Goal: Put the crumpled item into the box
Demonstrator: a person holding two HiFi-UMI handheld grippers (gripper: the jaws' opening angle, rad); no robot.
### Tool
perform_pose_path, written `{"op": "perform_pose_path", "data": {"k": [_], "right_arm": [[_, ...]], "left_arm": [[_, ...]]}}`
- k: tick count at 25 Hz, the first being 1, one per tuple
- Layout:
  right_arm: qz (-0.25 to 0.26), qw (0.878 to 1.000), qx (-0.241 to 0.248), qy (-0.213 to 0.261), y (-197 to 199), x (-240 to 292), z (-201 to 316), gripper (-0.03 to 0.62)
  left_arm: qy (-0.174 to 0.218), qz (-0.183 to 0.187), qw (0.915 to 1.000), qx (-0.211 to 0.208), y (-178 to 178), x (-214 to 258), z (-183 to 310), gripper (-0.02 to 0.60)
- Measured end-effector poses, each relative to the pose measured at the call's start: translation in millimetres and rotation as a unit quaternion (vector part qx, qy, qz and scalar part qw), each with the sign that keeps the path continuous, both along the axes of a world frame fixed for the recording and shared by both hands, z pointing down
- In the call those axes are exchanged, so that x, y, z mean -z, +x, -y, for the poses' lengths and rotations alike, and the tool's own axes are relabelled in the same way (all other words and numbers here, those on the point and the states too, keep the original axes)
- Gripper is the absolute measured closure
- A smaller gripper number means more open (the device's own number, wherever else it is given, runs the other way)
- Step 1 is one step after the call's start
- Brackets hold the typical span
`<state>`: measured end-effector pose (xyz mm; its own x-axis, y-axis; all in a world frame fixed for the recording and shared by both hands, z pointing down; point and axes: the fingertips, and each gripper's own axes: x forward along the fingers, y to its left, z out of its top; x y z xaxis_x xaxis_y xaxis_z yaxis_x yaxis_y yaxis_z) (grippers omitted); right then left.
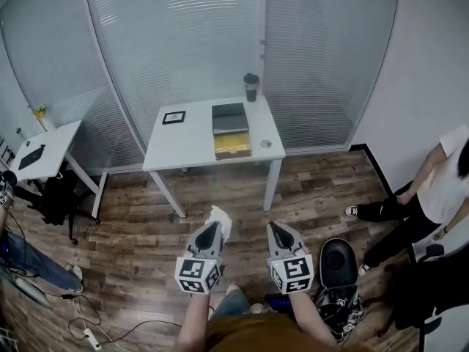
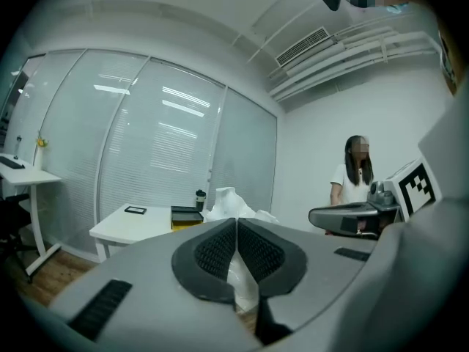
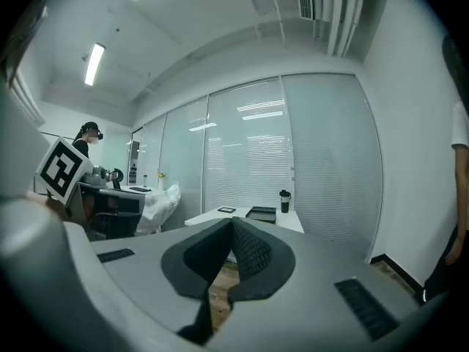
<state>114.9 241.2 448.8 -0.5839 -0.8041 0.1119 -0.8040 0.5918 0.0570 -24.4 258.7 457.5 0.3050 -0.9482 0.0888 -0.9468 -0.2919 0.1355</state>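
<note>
A white crumpled item (image 1: pixel 220 218) sticks out past the tips of my left gripper (image 1: pixel 215 226), which is shut on it over the wooden floor. In the left gripper view the crumpled item (image 2: pixel 229 203) rises above the closed jaws of the left gripper (image 2: pixel 237 223). My right gripper (image 1: pixel 272 228) hangs beside it, shut and empty; in its own view the right gripper (image 3: pixel 231 223) has nothing between its pads. The yellow box (image 1: pixel 233 146) with a dark lid (image 1: pixel 229 117) sits on the white table (image 1: pixel 189 144), well ahead of both grippers. The box (image 2: pixel 186 221) shows small in the left gripper view.
A dark cup (image 1: pixel 251 86) and a small black frame (image 1: pixel 174 117) also stand on the table. A person in a white shirt (image 1: pixel 443 185) is at the right. A second desk (image 1: pixel 45 149) is at the left, a black chair (image 1: pixel 338 264) near my right, cables (image 1: pixel 86 330) on the floor.
</note>
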Motion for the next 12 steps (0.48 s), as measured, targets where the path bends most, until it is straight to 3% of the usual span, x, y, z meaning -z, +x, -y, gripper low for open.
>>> {"op": "perform_pose_path", "data": {"k": [12], "right_arm": [[-0.001, 1.0, 0.015, -0.007, 1.2, -13.0, 12.5, 0.58]], "left_arm": [[-0.002, -0.001, 0.9998, 0.019, -4.8, -6.0, 11.5, 0.551]]}}
